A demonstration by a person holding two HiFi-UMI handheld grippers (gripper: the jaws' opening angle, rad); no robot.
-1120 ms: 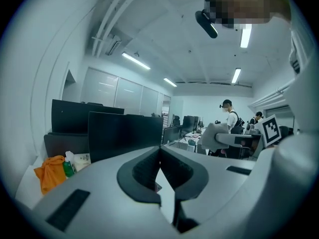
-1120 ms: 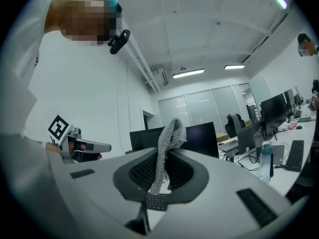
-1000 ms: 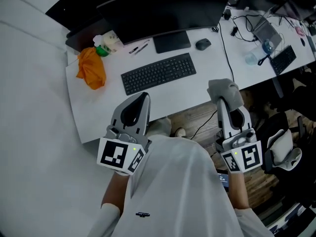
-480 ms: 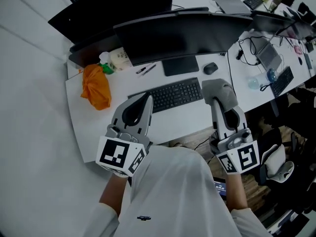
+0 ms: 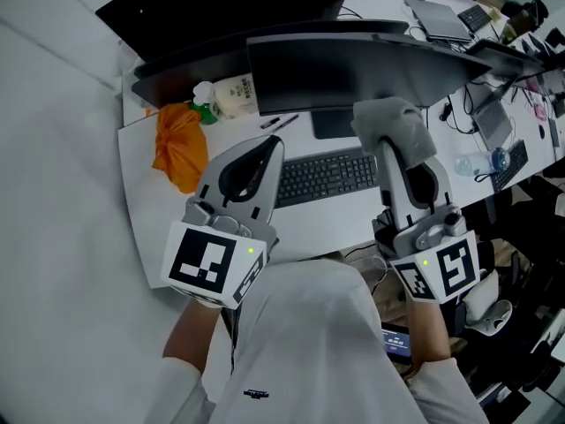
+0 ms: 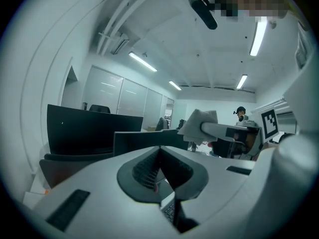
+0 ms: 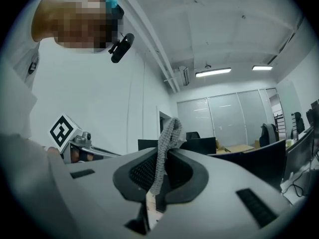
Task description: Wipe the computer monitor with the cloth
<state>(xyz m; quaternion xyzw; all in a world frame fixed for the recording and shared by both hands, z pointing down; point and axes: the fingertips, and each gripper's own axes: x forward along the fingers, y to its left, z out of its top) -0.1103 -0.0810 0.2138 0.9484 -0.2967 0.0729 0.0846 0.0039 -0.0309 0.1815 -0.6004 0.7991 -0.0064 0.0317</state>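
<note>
Short of the monitor (image 5: 353, 73), the left gripper (image 5: 267, 146) hangs with jaws pressed together on nothing, likely just kept out of the way. The right gripper (image 5: 388, 144) pinches the grey cloth (image 5: 393, 120) up against the monitor's lower edge, seemingly ready to wipe.

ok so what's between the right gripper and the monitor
Only the grey cloth, clamped in the right gripper and bunched ahead of its jaws toward the monitor; the head view shows it.
</note>
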